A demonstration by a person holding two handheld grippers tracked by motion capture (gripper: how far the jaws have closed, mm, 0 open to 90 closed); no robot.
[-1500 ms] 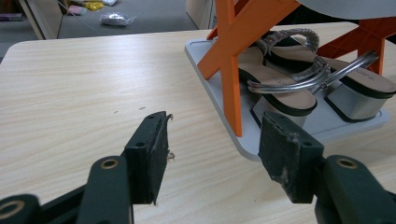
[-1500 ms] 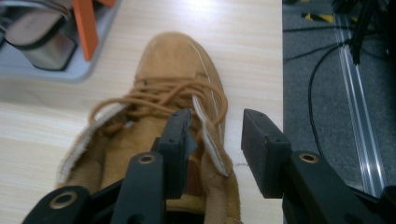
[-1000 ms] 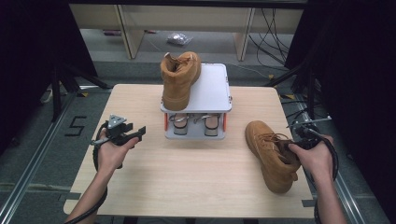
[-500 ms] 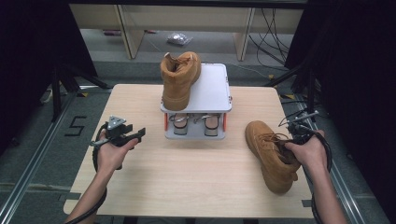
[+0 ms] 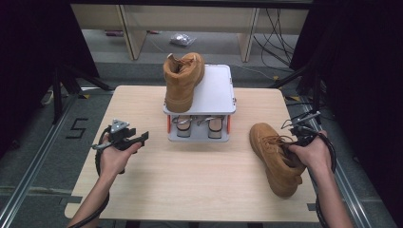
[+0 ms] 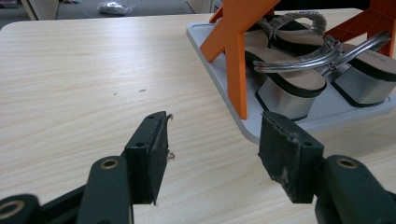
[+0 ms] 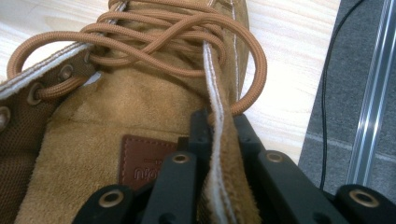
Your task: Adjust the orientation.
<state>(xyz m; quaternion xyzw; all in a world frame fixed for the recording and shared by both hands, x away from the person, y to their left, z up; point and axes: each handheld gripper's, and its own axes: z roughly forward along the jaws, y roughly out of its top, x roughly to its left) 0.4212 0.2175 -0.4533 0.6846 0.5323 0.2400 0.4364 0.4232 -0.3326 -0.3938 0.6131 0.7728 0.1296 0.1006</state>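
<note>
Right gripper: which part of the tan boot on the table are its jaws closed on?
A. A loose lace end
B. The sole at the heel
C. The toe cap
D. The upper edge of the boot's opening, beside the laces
D: in the right gripper view the right gripper has its jaws pressed on either side of the white-stitched suede edge of the tan boot, just below the laces.
</note>
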